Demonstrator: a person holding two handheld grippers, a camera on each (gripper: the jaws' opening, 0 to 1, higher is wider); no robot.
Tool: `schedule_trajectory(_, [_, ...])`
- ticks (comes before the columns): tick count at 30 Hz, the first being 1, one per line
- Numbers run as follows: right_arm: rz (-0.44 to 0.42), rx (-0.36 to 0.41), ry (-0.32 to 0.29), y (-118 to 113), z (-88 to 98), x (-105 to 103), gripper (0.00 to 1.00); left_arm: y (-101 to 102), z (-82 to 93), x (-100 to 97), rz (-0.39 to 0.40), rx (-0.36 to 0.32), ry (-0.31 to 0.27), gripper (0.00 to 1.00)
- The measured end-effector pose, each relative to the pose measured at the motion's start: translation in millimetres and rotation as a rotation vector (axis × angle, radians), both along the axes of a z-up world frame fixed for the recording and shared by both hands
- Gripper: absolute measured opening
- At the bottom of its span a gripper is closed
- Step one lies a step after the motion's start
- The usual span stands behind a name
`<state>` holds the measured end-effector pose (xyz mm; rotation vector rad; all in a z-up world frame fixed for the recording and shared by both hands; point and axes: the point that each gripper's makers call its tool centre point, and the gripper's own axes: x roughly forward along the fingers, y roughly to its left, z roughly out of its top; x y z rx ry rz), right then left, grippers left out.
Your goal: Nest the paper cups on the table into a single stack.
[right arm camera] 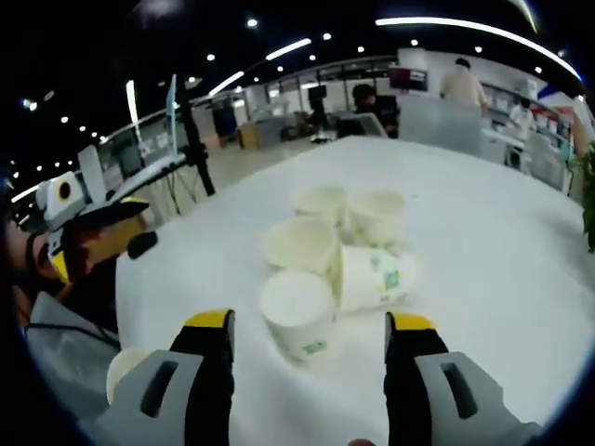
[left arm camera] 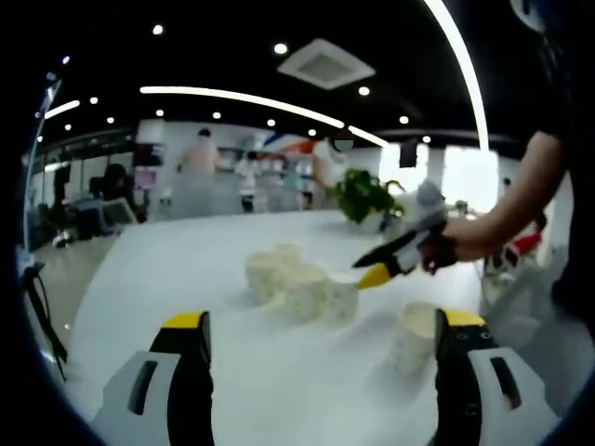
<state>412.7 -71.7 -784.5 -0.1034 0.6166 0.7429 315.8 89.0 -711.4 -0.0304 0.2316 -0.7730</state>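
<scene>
White paper cups (right arm camera: pixel 325 251) cluster on the white table (right arm camera: pixel 483 232); one cup (right arm camera: pixel 376 277) lies on its side, the rest upright, mouths up. Right gripper (right arm camera: pixel 307 339) and left gripper (left arm camera: pixel 321 334) both spread wide, empty. One more cup (left arm camera: pixel 414 336) stands just beside the left gripper's jaw, partly hidden.

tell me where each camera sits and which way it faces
Left gripper view: rides the left gripper, facing across the white table at the paper cups; the right gripper and the person's forearm enter from the right.
Right gripper view: rides the right gripper, facing the same cups from the opposite side; the left gripper shows at left.
Shared: cups, table.
</scene>
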Motion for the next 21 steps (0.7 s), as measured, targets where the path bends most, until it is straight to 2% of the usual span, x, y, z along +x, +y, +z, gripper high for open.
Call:
schedule_trajectory(4, [-0.001,-0.01,0.005,5,-5.1,2,0.57,-2,-4.2,-1.1,-0.027,0.016,0.006,0.98])
schedule_trajectory(7, [-0.02,-0.052,0.025,3,-14.4,5,0.57,1,-6.6,-0.7,-0.021,0.016,0.009,0.98])
schedule_trajectory(13, [-0.013,-0.038,0.024,13,-14.8,8,0.57,5,-13.1,-4.4,-0.018,0.01,0.026,0.98])
schedule_trajectory(21, [-0.01,-0.054,0.036,18,-19.9,12,0.5,8,-19.6,-3.2,-0.016,0.014,0.045,0.98])
